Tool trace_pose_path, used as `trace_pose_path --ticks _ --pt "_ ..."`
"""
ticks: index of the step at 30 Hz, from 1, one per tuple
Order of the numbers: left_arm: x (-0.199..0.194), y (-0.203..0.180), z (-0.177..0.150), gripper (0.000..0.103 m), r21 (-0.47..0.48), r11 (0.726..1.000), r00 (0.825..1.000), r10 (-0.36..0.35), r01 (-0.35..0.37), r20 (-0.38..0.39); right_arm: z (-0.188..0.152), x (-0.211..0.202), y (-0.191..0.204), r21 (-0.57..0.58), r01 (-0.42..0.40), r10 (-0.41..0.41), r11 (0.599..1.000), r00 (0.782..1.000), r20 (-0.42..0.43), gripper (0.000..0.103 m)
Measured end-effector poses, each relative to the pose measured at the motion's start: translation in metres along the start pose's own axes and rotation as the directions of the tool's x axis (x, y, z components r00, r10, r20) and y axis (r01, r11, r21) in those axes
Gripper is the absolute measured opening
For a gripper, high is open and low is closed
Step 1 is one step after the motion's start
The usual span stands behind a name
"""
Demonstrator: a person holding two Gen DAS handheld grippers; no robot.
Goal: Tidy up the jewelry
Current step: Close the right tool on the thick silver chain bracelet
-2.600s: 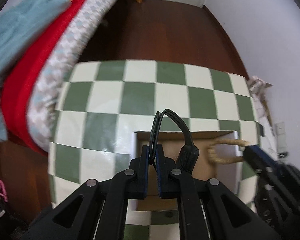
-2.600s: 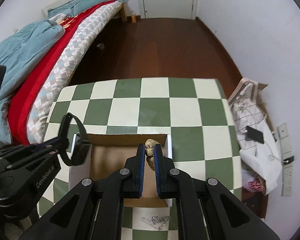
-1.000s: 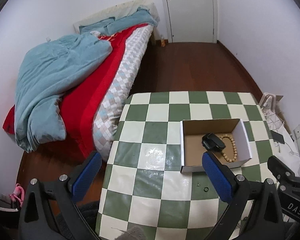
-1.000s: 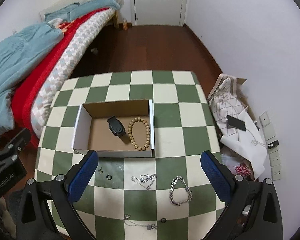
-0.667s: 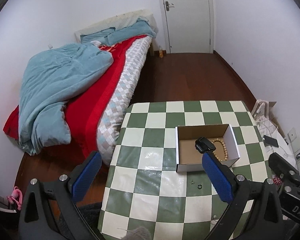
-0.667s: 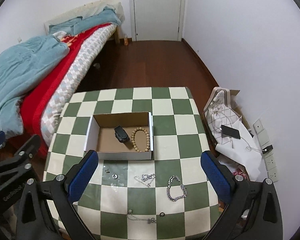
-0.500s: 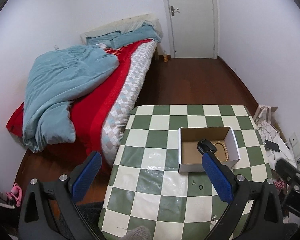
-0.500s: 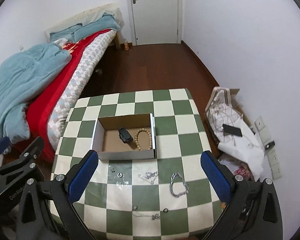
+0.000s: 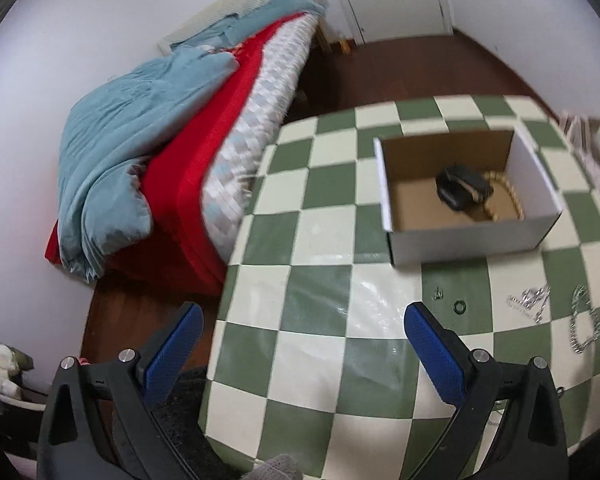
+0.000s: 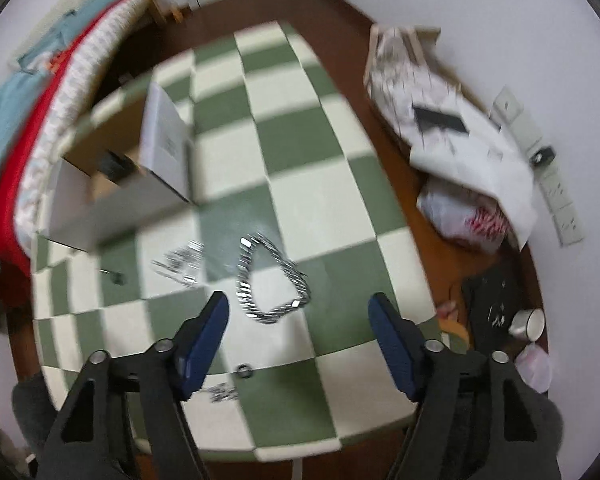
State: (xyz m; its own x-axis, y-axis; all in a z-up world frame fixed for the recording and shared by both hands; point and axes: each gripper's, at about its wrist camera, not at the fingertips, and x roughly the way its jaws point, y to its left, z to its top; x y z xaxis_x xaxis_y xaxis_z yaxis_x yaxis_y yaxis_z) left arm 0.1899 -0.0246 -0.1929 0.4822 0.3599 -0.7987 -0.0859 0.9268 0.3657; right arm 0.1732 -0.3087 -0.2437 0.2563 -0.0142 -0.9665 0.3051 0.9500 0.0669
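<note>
An open cardboard box [image 9: 468, 236] stands on the green-and-white checkered table [image 9: 320, 300]. Inside lie a black band [image 9: 462, 192] and a wooden bead bracelet [image 9: 508, 196]. My left gripper [image 9: 300, 344] is open and empty, above the table's near left part. My right gripper [image 10: 300, 320] is open and empty, just above a silver chain bracelet [image 10: 272, 280]. A silver necklace [image 10: 180, 264], a small ring [image 10: 244, 371] and another chain [image 10: 222, 392] lie on the table. The box also shows in the right wrist view [image 10: 120, 184], blurred.
A bed [image 9: 180, 120] with red and blue covers stands left of the table. On the floor to the right lie white paper and bags [image 10: 460, 152] and a cup [image 10: 528, 322]. A small ring [image 9: 459, 306] lies in front of the box.
Both grippers have dropped from high above toward the table. The right one has swung over the silver chain bracelet. Both stay open; the band and beads stay in the box.
</note>
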Motion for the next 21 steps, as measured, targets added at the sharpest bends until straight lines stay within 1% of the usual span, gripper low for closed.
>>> trace_pose_path --ticks 1,3,5,6,7,8,9,10,11,12,15,17,19,21 --pt "0.004 -0.008 0.000 0.103 0.020 1.000 1.000 0.004 -0.004 -0.010 0.001 0.012 0.000 -0.002 0.005 -0.005 1.000 1.000 -0.018 0.069" --pt "0.010 -0.022 0.002 0.103 0.051 0.999 1.000 0.010 -0.009 -0.020 0.001 0.038 0.000 -0.008 0.017 -0.017 1.000 0.998 -0.060 0.064" --pt "0.016 -0.036 0.006 0.103 0.078 0.997 1.000 0.007 -0.004 -0.030 0.000 0.055 0.003 -0.009 0.015 -0.016 1.000 0.996 -0.092 0.061" --pt "0.018 -0.042 0.008 0.103 0.089 0.996 0.999 -0.001 0.004 -0.036 -0.001 0.054 0.008 -0.040 0.039 -0.041 0.998 0.998 -0.050 0.058" --pt "0.019 -0.049 0.009 0.103 0.100 0.995 0.999 -0.018 0.023 -0.042 -0.001 0.055 0.014 -0.062 0.047 -0.050 0.997 0.998 -0.046 0.056" --pt "0.021 -0.057 0.011 0.103 0.113 0.993 0.998 -0.037 0.042 -0.049 -0.002 0.056 0.021 -0.093 0.074 -0.077 0.993 0.997 -0.031 0.050" --pt "0.023 -0.066 0.013 0.103 0.128 0.989 0.996 -0.065 0.073 -0.060 -0.003 0.055 0.025 -0.109 0.070 -0.072 0.992 0.997 -0.013 0.028" --pt "0.025 -0.073 0.015 0.103 0.138 0.985 0.992 -0.099 0.109 -0.076 -0.003 0.055 0.027 -0.123 0.074 -0.074 0.990 0.997 0.003 0.013" --pt "0.027 -0.082 0.016 0.103 0.147 0.977 0.985 -0.139 0.153 -0.098 -0.003 0.055 0.027 -0.136 0.090 -0.089 0.987 0.996 0.011 0.008" --pt "0.030 -0.091 0.017 0.102 0.154 0.969 0.976 -0.178 0.196 -0.124 -0.002 0.056 0.023 -0.122 0.084 -0.084 0.989 0.996 0.009 0.008" --pt "0.038 -0.119 0.015 0.101 0.194 0.941 0.953 -0.243 0.277 -0.182 0.003 0.056 0.000 -0.049 0.073 -0.073 0.996 0.997 0.007 0.008" --pt "0.040 -0.138 0.013 0.092 0.232 0.924 0.945 -0.260 0.303 -0.196 0.004 0.056 -0.014 -0.013 0.062 -0.062 0.998 0.998 0.001 0.008" --pt "0.043 -0.153 0.011 0.088 0.263 0.911 0.940 -0.266 0.317 -0.212 0.004 0.055 -0.021 -0.006 0.063 -0.063 0.998 0.998 -0.001 0.008" --pt "0.045 -0.163 0.009 0.087 0.280 0.902 0.936 -0.273 0.330 -0.222 0.005 0.054 -0.025 0.004 0.054 -0.054 0.999 0.999 -0.003 0.008"
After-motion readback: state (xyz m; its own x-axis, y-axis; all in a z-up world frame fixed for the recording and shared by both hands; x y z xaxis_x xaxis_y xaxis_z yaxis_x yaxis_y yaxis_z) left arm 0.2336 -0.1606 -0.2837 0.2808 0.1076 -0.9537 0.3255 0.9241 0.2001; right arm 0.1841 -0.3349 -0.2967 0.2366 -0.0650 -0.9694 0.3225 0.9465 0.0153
